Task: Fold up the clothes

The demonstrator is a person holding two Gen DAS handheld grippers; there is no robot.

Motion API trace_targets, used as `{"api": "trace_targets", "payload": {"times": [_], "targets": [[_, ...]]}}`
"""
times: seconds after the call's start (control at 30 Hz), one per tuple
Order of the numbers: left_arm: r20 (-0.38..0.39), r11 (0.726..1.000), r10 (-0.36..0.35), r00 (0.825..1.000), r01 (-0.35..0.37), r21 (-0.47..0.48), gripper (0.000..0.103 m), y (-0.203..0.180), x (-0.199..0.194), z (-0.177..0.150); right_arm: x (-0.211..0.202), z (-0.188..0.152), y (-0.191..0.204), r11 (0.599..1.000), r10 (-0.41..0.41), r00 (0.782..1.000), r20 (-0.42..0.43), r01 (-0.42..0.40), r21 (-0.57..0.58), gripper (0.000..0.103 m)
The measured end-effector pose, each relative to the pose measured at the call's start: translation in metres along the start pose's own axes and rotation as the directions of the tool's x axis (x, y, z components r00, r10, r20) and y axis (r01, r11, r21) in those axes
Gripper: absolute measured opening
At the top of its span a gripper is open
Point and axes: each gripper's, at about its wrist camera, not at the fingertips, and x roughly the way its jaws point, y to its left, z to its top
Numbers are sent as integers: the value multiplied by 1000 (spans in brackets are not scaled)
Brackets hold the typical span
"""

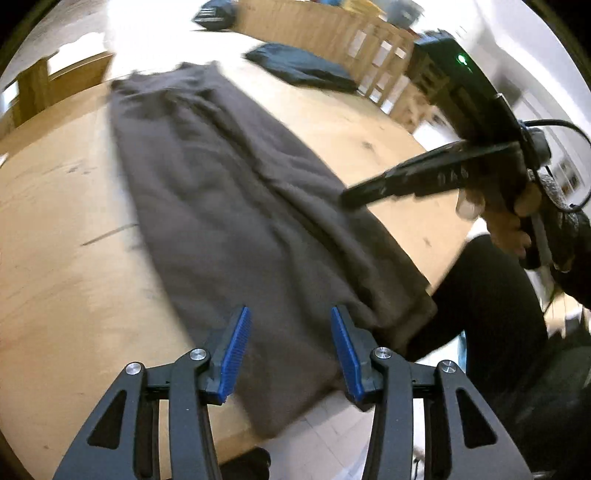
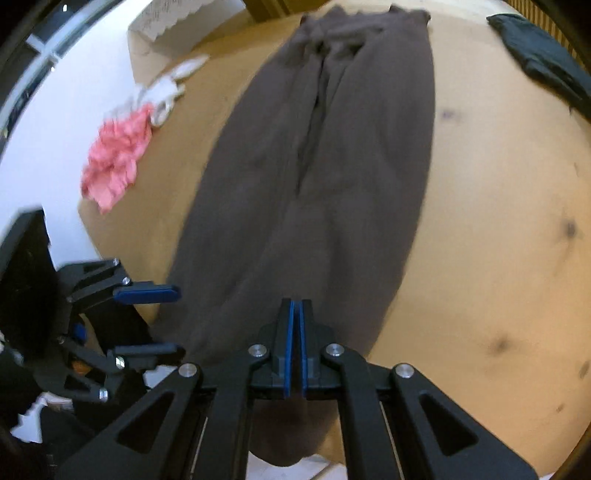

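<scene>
Brown trousers lie lengthwise on the wooden table, waist at the far end and hems hanging a little over the near edge. My left gripper hovers open above the hem end, with nothing between its blue pads. My right gripper comes in from the right over the trousers' right edge, fingers together. In the right wrist view the trousers run away from the right gripper, whose pads are shut with no cloth seen between them. The left gripper stands open at the left by the hem.
A dark folded garment lies at the table's far right. A pink garment and a white cloth lie at the left edge. A wooden railing stands behind. A person's black-clad leg is by the near edge.
</scene>
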Motion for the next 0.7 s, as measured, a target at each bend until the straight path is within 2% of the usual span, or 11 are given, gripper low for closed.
{"api": "trace_targets", "payload": {"times": [0.13, 0.17, 0.23, 0.27, 0.3, 0.37, 0.47, 0.6, 0.7], "targets": [[-47, 987, 101, 994, -93, 133, 46, -25, 23, -6, 7, -18, 13, 999, -47, 999, 10, 47, 0, 4], [-54, 985, 116, 992, -108, 136, 46, -27, 22, -6, 2, -21, 12, 999, -23, 999, 29, 23, 26, 5], [-15, 988, 117, 993, -115, 100, 46, -24, 4, -12, -4, -31, 17, 999, 15, 998, 60, -17, 37, 10], [-8, 988, 120, 993, -119, 100, 46, -24, -1, -15, -6, -37, 20, 999, 29, 997, 72, -32, 35, 17], [-7, 987, 125, 992, -123, 106, 46, -24, -5, -19, -5, -36, 25, 999, 30, 997, 77, -32, 32, 25], [-9, 978, 142, 990, -138, 158, 46, -30, -4, -24, 0, -44, 32, 999, 32, 996, 80, -34, 27, 31], [-26, 962, 150, 988, -140, 235, 46, -44, 11, -20, 21, -26, 49, 999, 28, 997, 74, -31, 36, 31], [-14, 926, 185, 983, -170, 338, 46, -59, 37, -9, 26, -29, 56, 1000, 13, 998, 68, -14, 18, 35], [-27, 934, 147, 989, -130, 331, 43, -56, 47, -2, 28, -22, 51, 999, 12, 998, 54, -14, 38, 35]]}}
